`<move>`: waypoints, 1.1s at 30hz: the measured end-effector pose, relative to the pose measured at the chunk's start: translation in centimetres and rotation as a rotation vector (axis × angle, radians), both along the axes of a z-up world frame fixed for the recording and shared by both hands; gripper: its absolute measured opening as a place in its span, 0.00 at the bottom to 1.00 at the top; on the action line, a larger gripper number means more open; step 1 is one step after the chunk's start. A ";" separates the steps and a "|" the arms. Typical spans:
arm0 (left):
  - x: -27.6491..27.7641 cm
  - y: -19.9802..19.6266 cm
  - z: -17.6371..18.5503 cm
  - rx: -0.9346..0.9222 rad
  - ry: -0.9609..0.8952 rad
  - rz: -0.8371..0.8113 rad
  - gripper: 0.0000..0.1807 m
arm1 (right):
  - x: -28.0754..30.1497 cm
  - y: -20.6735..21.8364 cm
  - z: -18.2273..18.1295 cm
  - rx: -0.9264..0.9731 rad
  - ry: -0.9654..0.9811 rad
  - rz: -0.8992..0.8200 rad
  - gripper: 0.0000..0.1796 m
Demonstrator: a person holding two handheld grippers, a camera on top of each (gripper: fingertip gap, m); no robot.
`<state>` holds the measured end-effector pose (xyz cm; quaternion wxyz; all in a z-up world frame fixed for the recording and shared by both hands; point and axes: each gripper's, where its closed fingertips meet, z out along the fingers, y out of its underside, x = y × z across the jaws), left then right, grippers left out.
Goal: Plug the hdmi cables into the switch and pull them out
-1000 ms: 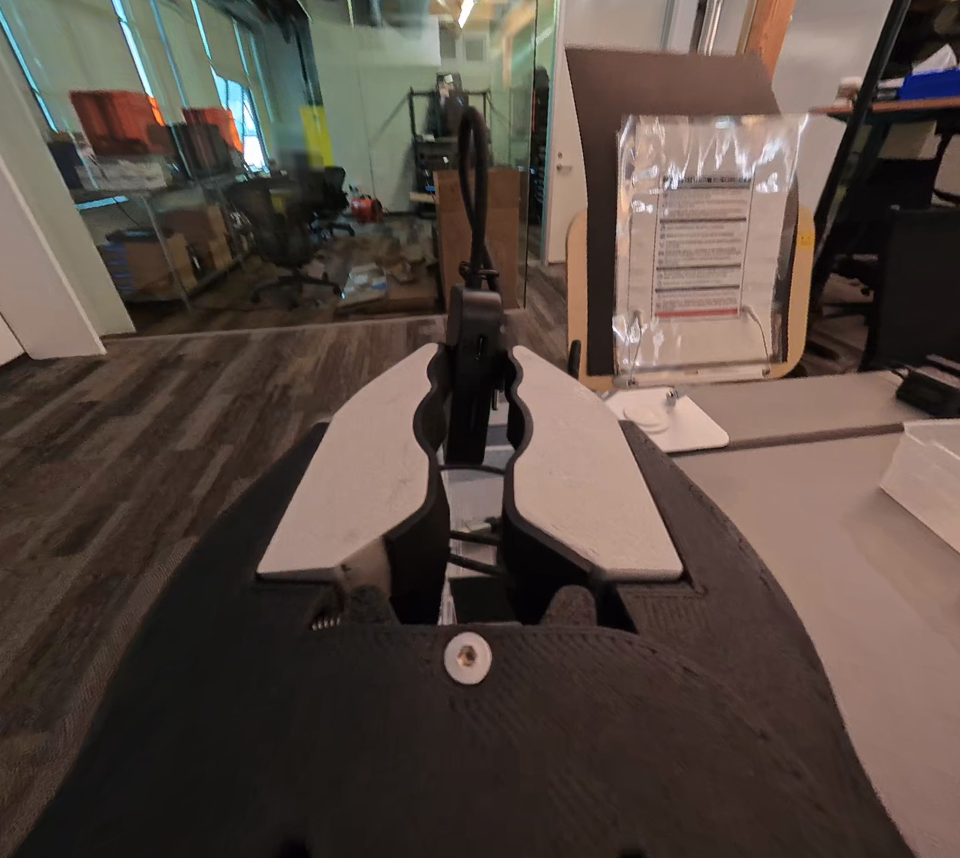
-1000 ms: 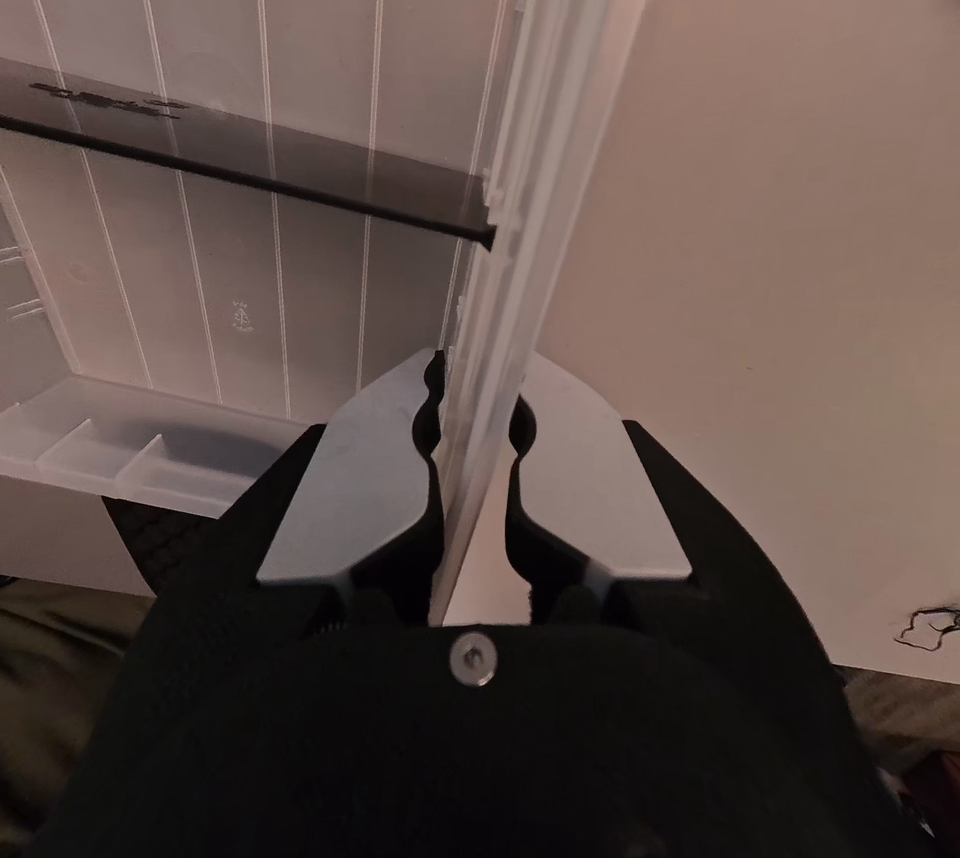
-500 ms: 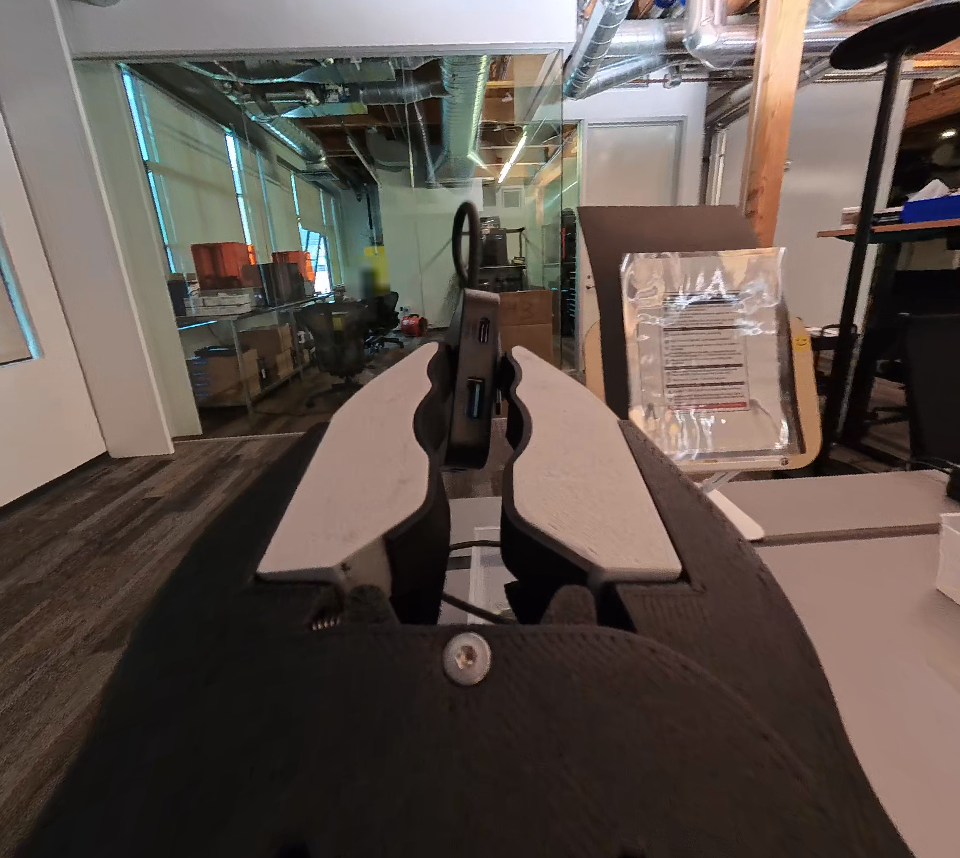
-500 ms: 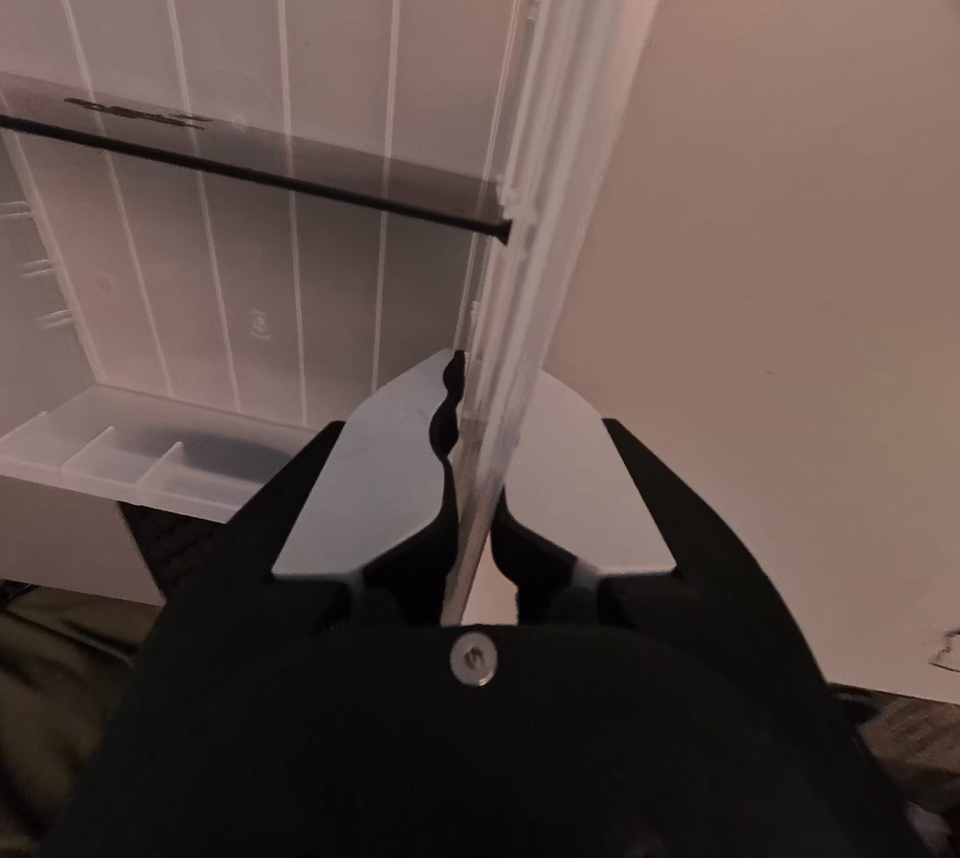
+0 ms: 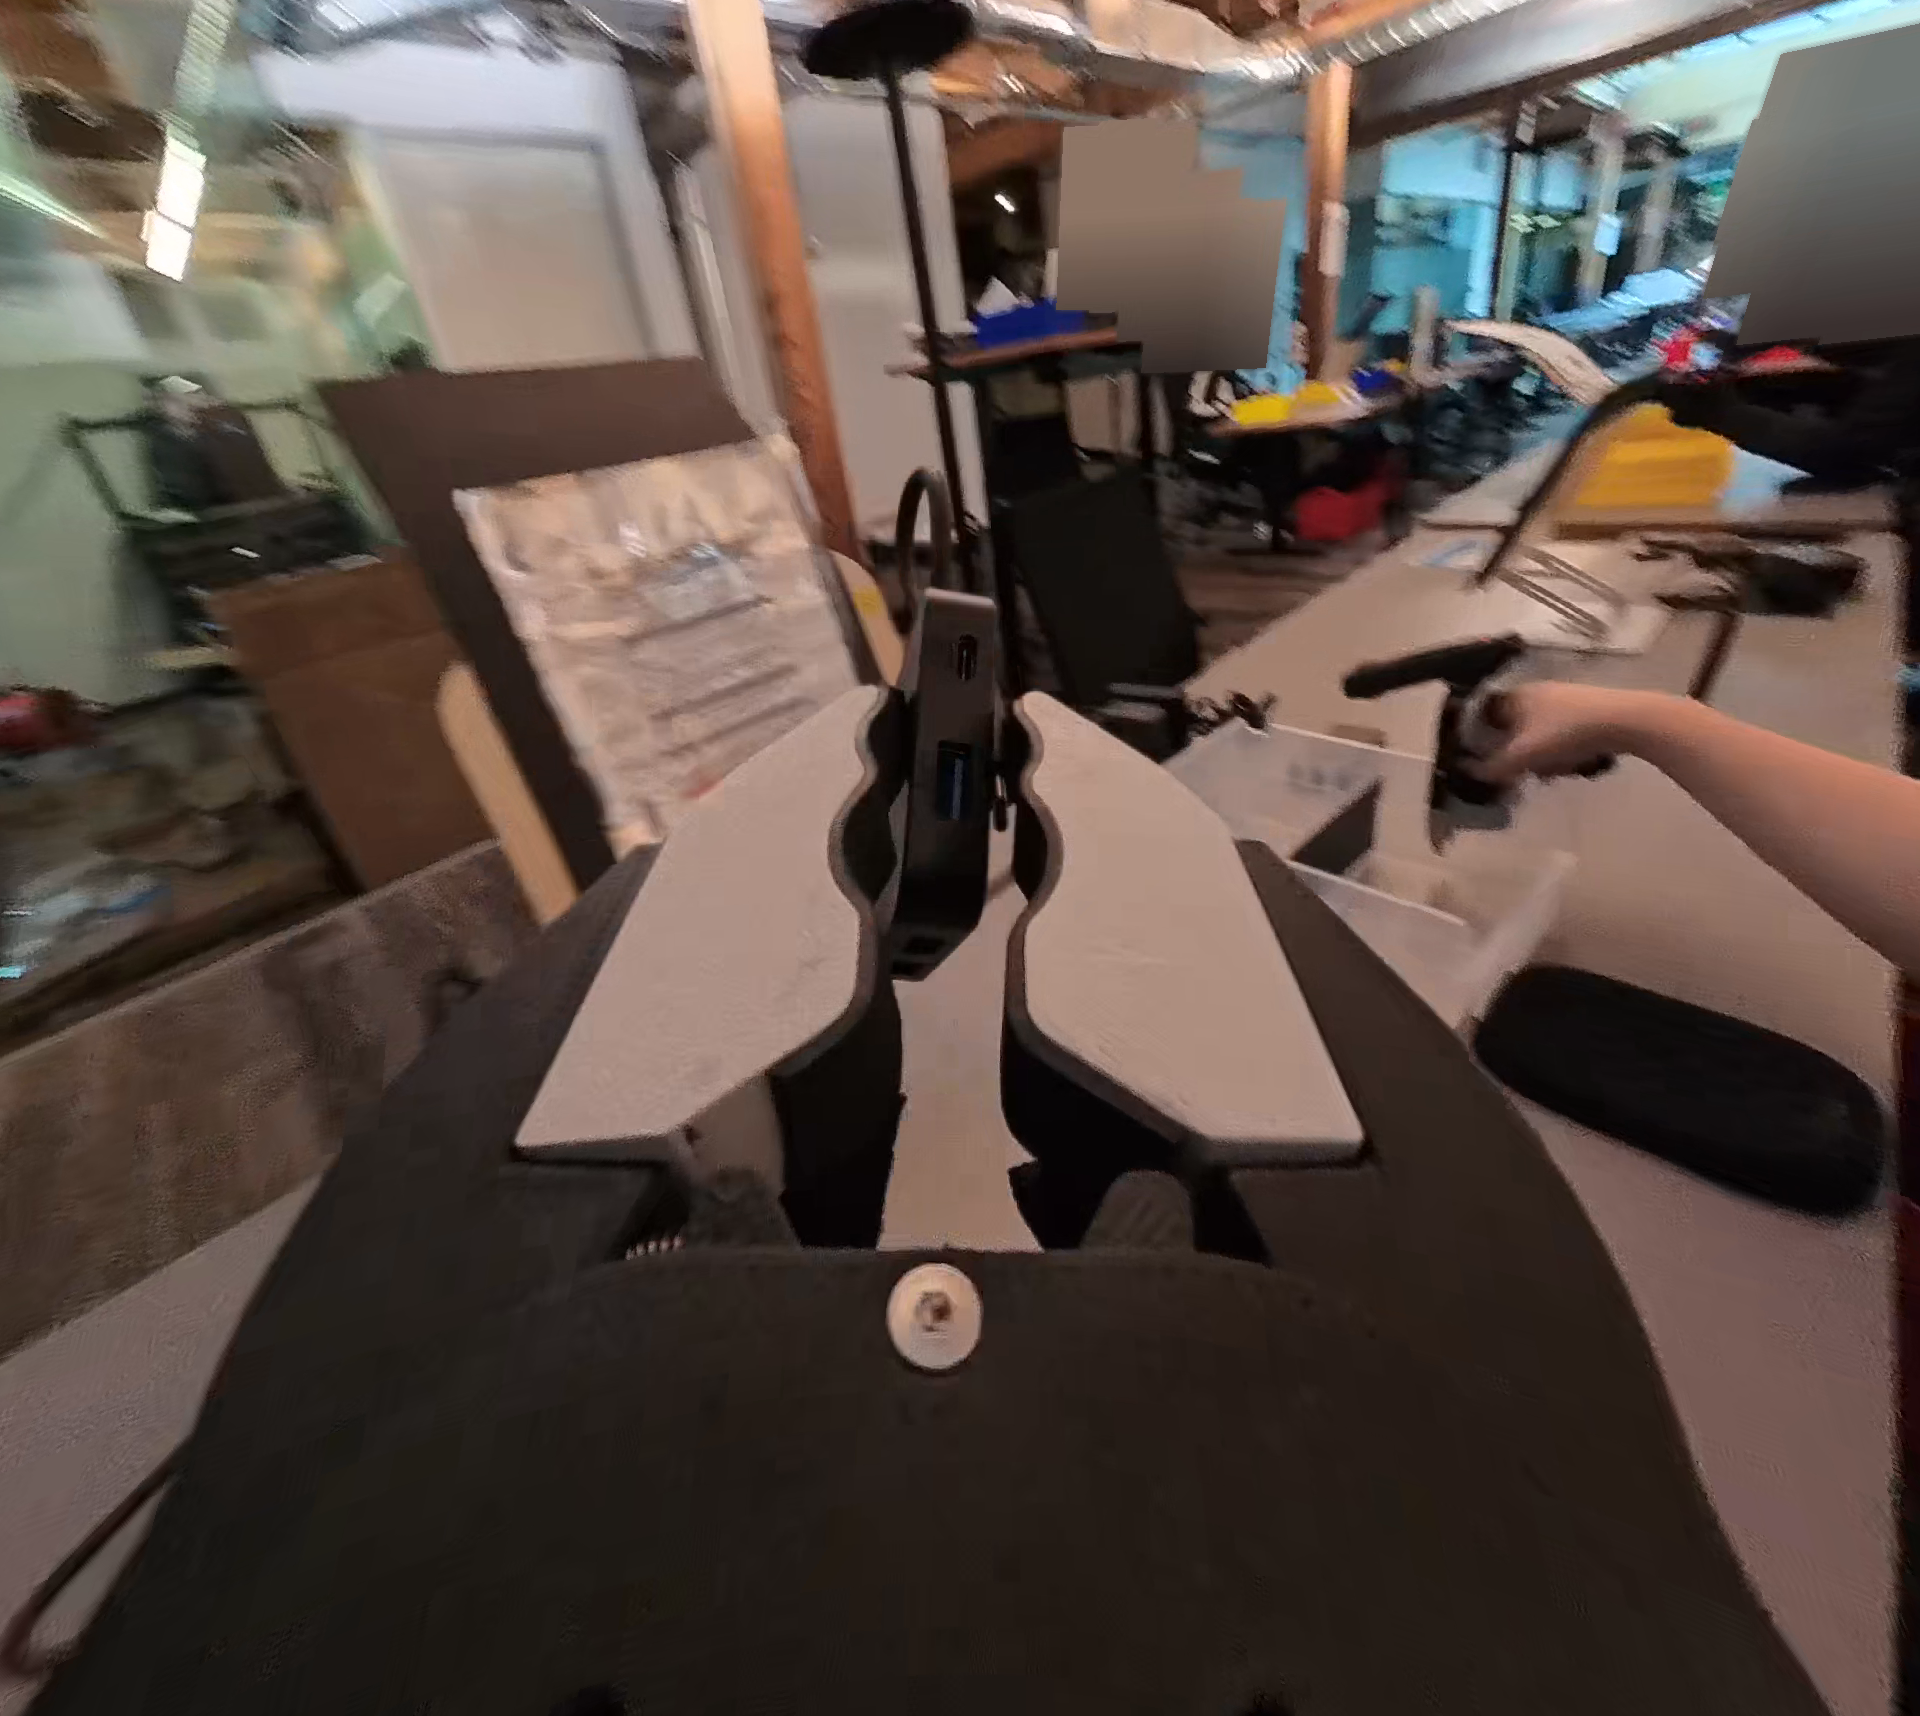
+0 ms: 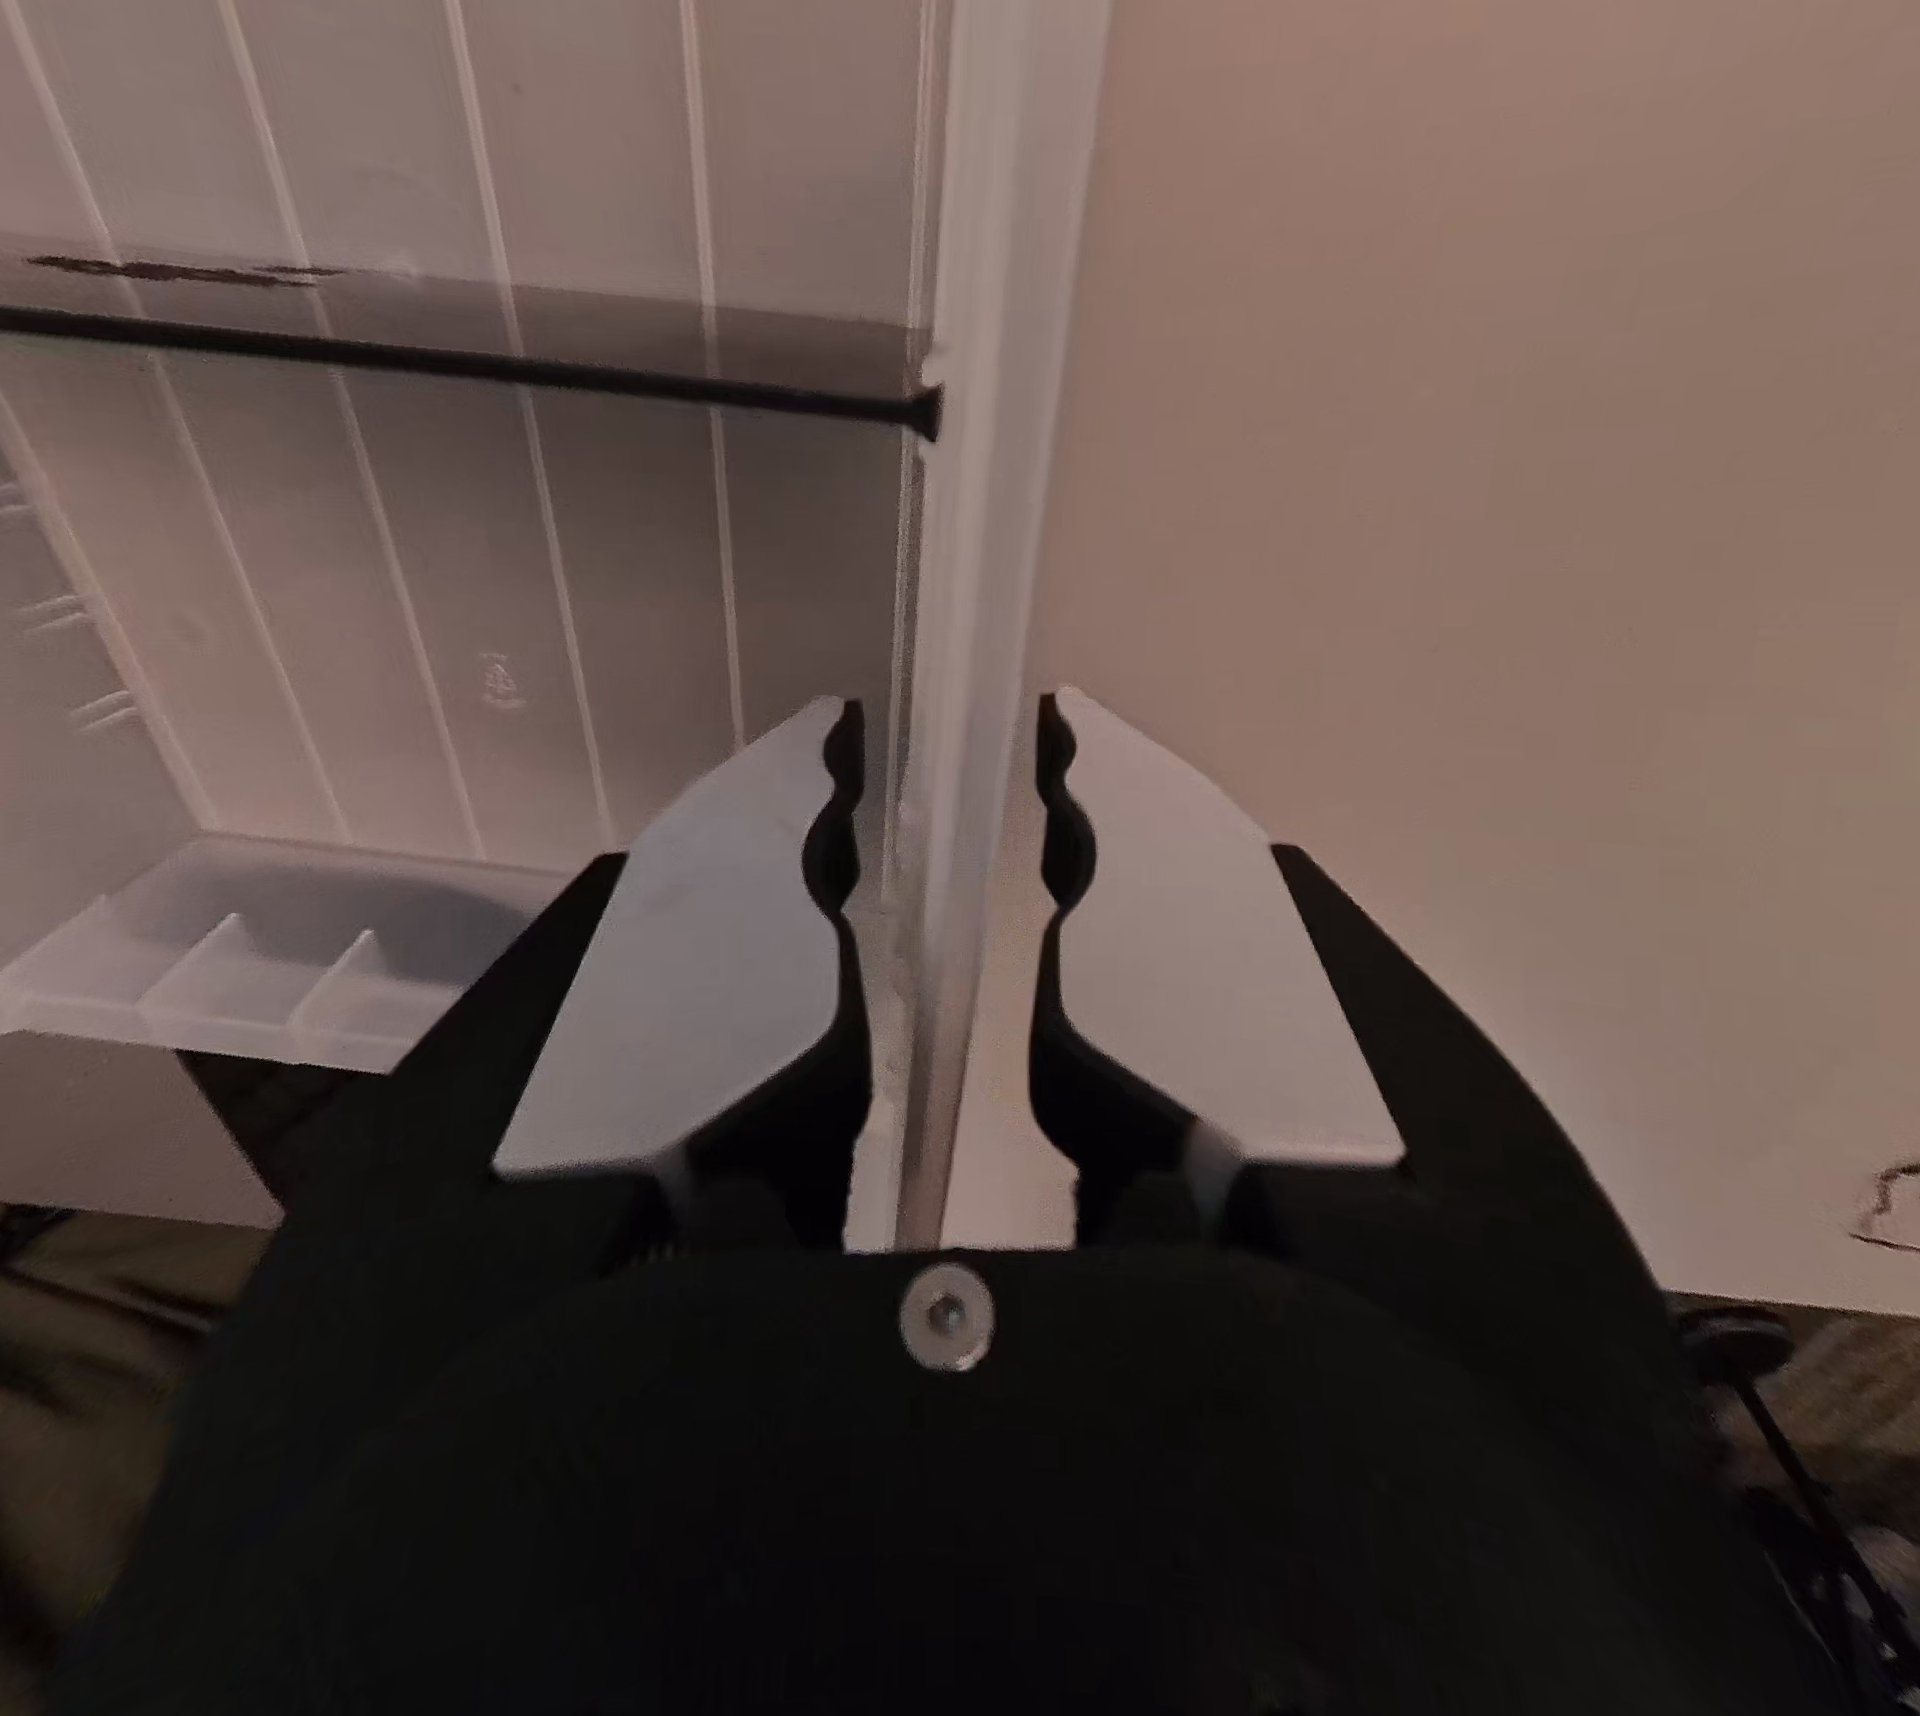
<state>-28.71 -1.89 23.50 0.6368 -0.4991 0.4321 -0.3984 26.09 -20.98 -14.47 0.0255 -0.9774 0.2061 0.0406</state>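
My left gripper [image 5: 951, 710] is shut on a black switch [image 5: 945, 793] and holds it upright above the grey table [image 5: 1714, 1354]. Its side ports face me. A black cable [image 5: 920, 513] loops up from its top end. My right gripper [image 6: 948, 710] is open, with its jaws on either side of the upright edge of a clear plastic box [image 6: 966, 523] and apart from it. In the left wrist view the right gripper [image 5: 1465, 752] shows farther off, held by a hand [image 5: 1538, 731] over the same clear box [image 5: 1455, 918]. No loose HDMI plug is in view.
A black oval pad [image 5: 1683, 1095] lies on the table at the right. A brown board with a plastic-wrapped sheet [image 5: 644, 617] stands behind at the left. A thin black strip [image 6: 468, 362] shows through the clear box. Small compartments [image 6: 239, 980] lie at its lower left.
My left gripper has swung to the right with the switch still in it. My right gripper's jaws have opened and let go of the clear box's edge.
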 end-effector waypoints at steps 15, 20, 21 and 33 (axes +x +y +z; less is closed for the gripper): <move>16.3 -3.4 -8.2 -0.139 0.212 -0.517 0.10 | -10.0 10.1 24.5 1.286 -0.416 0.293 0.17; 17.0 -2.7 -9.4 -0.192 0.234 -0.538 0.09 | -28.6 11.5 27.3 1.650 0.173 0.864 0.18; 17.1 -2.7 -9.5 -0.196 0.235 -0.542 0.09 | -30.3 12.3 26.9 1.634 0.216 0.903 0.20; 16.8 -3.9 -9.4 -0.283 0.227 -0.680 0.09 | -37.8 18.2 25.0 1.527 0.358 1.144 0.19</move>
